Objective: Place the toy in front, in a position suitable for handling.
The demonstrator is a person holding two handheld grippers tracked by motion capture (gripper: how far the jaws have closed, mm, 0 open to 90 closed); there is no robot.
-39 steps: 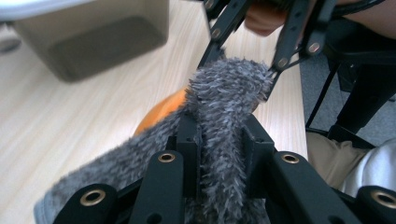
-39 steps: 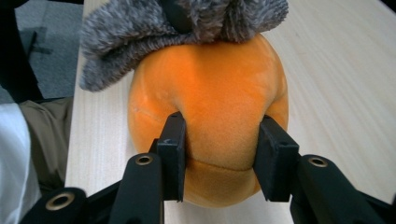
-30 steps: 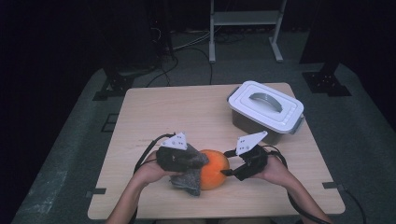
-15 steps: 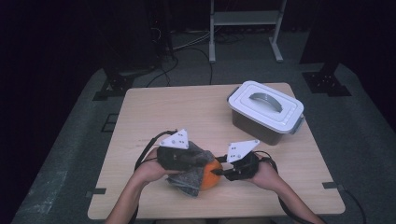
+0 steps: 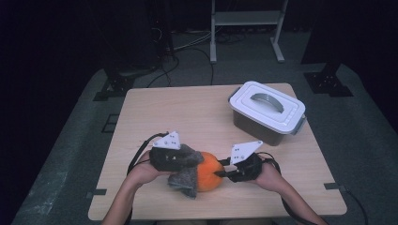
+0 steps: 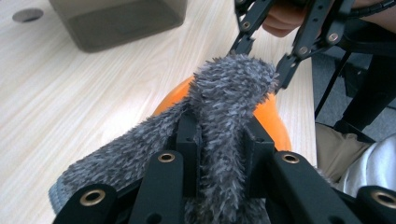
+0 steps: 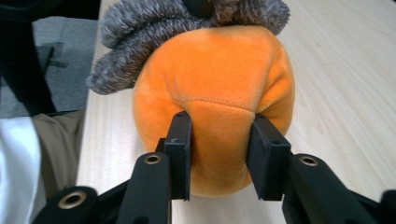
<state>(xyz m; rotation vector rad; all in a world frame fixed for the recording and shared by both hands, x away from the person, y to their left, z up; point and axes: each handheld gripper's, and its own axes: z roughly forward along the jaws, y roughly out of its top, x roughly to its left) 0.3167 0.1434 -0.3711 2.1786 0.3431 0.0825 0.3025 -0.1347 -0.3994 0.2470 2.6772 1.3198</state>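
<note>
Right tool (image 7: 218,158) newly pinching plush (image 7: 219,93).

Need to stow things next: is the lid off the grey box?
No, the white lid sits closed on the grey box at the table's far right.

A round, soft orange plush ball (image 7: 212,88) sits on the table. Its near end is squeezed between the right gripper's (image 7: 218,154) two black jaws, so the fabric bulges there. A fuzzy grey cloth (image 6: 224,126) lies draped over the ball's top and far side. A fold of this cloth is pinched between the left gripper's (image 6: 219,140) jaws.
</note>
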